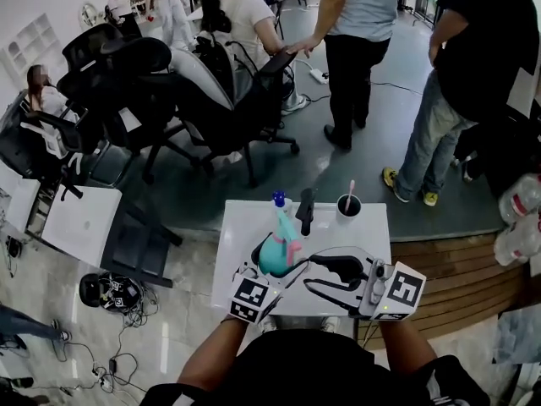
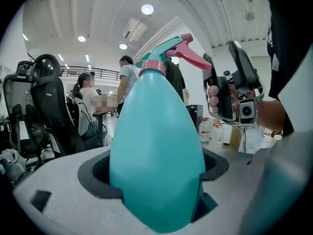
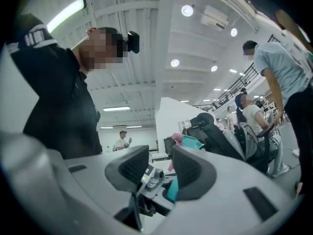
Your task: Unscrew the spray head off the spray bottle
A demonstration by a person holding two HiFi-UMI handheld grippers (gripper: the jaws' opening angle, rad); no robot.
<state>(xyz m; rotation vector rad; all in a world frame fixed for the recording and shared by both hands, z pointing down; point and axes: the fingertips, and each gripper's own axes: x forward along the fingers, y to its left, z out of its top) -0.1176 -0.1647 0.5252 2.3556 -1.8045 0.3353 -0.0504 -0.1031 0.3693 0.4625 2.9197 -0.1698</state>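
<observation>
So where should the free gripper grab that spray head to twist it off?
The pink collar under the spray head, probably coming in level from the side, below the trigger: the collar is round, made for turning, while the trigger juts out unevenly.

Open-plan office workspace, black mesh desk chairs (image 1: 127,74) crowded on a grey floor (image 1: 372,150), one person seated (image 1: 249,24), others standing (image 1: 359,49), small white table (image 1: 245,227), loose cables (image 1: 112,366) underfoot, round ceiling lights (image 2: 146,9), water bottles (image 1: 520,218) stacked aside.
</observation>
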